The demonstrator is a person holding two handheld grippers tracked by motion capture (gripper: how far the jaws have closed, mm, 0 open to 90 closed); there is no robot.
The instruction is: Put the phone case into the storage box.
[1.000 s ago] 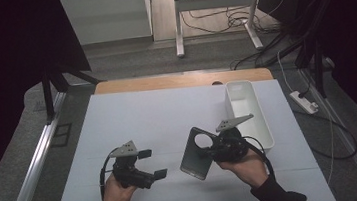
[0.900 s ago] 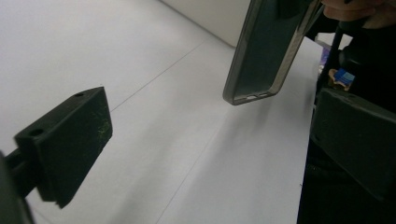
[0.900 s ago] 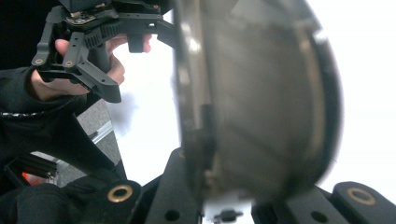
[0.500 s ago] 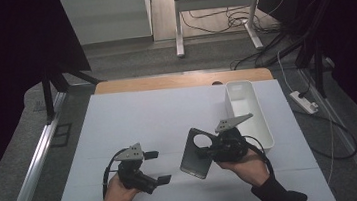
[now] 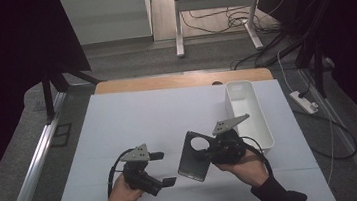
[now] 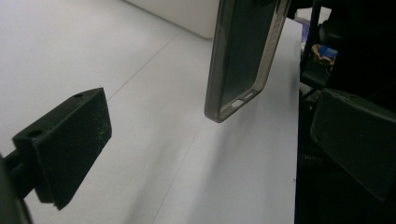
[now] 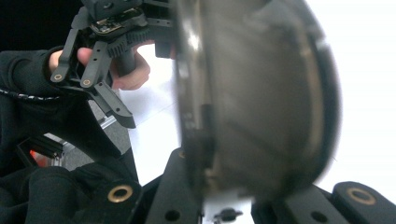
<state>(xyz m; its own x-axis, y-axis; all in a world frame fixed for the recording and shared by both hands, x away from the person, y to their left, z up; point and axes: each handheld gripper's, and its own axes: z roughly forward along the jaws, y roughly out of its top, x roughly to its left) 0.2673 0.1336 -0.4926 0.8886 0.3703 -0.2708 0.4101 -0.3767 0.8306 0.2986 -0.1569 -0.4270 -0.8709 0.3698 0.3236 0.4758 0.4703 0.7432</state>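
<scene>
**Phone case held upright in my right gripper, left jaws spread beside it**

I hold the phone case point(image 5: 196, 155) in my right gripper point(image 5: 207, 154), the jaws pinching it near its upper end, beside the round camera cutout. In the high view the case is lifted off the white table point(image 5: 158, 117) and stands nearly on end – its long axis runs from the cutout end, up and away from me, down to the plain end, which points toward my side of the table and slightly to the left. Its broad face is turned toward my left hand. In the right gripper view the case point(image 7: 252, 98) looms close and blurred between the two black jaws, its edge toward the camera.

My left gripper point(image 5: 162, 170) sits low over the table just left of the case, and its jaws are spread apart with nothing between them. In the left gripper view the case point(image 6: 243, 60) hangs from the top of the picture, long axis close to vertical, its lower short end – the one with the small port slots – clear of the table surface and casting a soft shadow there. It lies ahead of my left jaws, nearer the right-hand one, not touching either.

The white bin point(image 5: 248, 115) stands on the table behind my right hand, its long side running away from me, near the case but apart from it.
</scene>
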